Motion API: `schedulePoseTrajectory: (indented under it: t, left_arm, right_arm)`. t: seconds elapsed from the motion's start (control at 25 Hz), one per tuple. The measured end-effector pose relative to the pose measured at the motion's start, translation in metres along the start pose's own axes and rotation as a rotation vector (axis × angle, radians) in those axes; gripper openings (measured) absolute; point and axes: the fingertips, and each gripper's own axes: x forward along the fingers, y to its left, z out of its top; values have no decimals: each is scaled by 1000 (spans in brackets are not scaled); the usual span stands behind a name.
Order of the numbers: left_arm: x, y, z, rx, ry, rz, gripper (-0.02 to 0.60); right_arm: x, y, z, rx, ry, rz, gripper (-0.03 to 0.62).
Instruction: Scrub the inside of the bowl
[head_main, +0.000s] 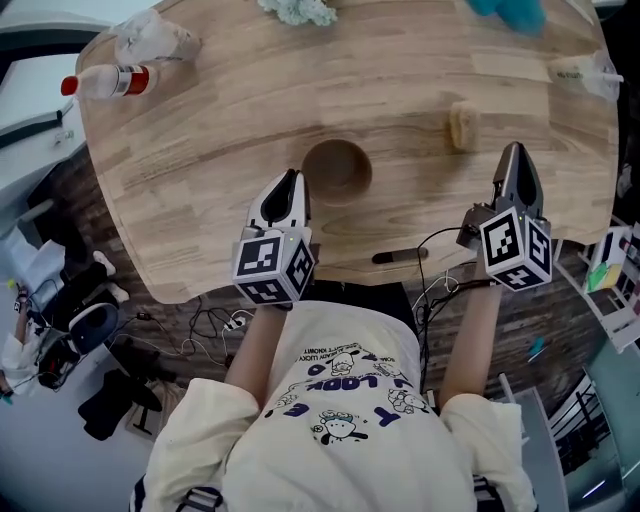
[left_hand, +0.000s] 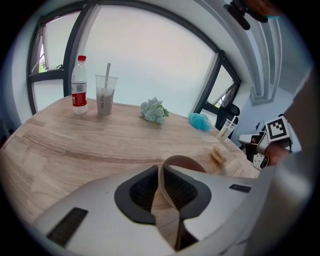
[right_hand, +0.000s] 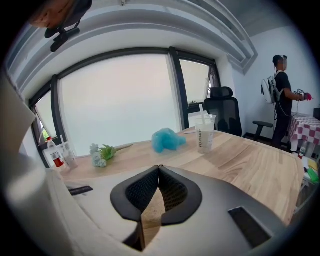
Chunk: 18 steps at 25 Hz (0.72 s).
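A brown wooden bowl (head_main: 337, 168) stands empty on the wooden table (head_main: 200, 160), near its front edge. My left gripper (head_main: 293, 180) hovers just left of the bowl, shut with nothing between its jaws. In the left gripper view the bowl's rim (left_hand: 186, 159) shows right behind the closed tips of the left gripper (left_hand: 161, 167). A tan sponge (head_main: 462, 127) lies to the right of the bowl. My right gripper (head_main: 513, 152) is right of the sponge, also shut and empty, and the right gripper (right_hand: 159, 167) points over the table.
At the far edge lie a pale flower bunch (head_main: 298, 10) and a blue fluffy scrubber (head_main: 510, 12). A red-labelled bottle (head_main: 110, 80) and a plastic cup (head_main: 150, 40) are far left, another cup (head_main: 590, 72) far right. A person (right_hand: 281, 95) stands beyond the table.
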Motion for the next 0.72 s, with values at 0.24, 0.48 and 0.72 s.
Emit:
schedulePoseTrajectory:
  t: [0.24, 0.48, 0.72]
  left_arm:
    - [7, 2, -5, -14, 18, 39, 72]
    - [13, 2, -8, -30, 33, 57, 104]
    - [18, 1, -14, -35, 61, 60, 104]
  right_arm:
    - [22, -9, -10, 8, 51, 31, -2]
    - [34, -8, -17, 21, 72, 67, 14]
    - [42, -3, -24, 32, 98, 96, 57]
